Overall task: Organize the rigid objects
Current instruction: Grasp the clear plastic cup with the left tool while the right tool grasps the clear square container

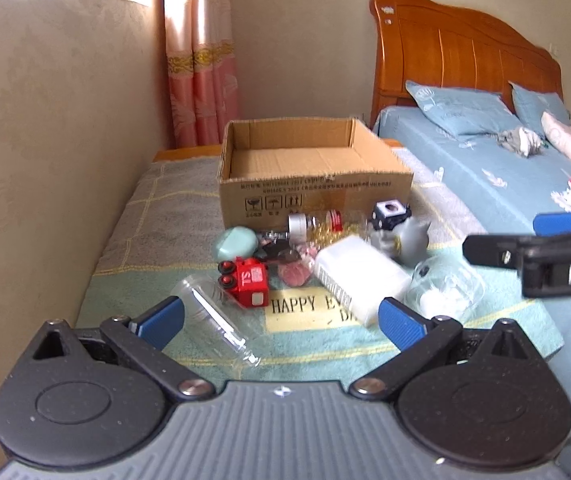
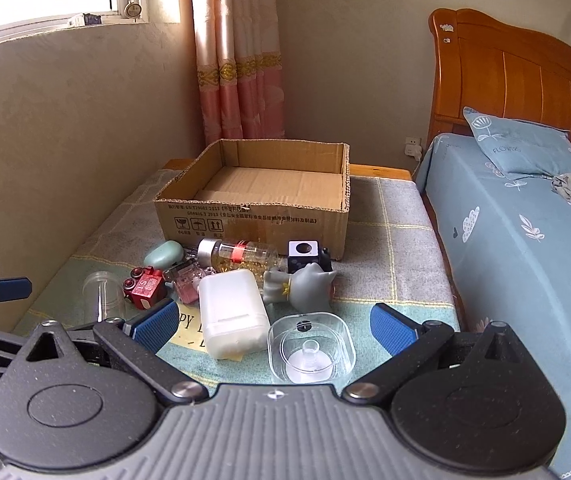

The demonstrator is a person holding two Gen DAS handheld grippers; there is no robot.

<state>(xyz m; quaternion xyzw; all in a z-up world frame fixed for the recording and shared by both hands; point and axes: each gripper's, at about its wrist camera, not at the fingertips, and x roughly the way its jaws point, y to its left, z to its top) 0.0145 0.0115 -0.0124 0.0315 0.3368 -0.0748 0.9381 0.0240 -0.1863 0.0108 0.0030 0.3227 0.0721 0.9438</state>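
**Both tongs wide, nothing picked yet — pile waits in front of the box**

I've got both tongs spread apart and empty: left tongs (image 1: 281, 318) low over the clear plastic tube (image 1: 213, 320), right tongs (image 2: 273, 326) framing the white plastic case (image 2: 232, 312) and clear domed lid (image 2: 311, 346). The rigid clutter sits bunched on the blanket-covered bench (image 2: 397, 240), just beside the front wall of the open cardboard box (image 2: 261, 200), whose floor shows nothing inside. My call: take outer items first. Grip the white case across its narrow sides. The red toy truck (image 1: 247, 280) looks easy. The tube and lid are slick, so close slowly. Both wrists are level, pointing at the box.
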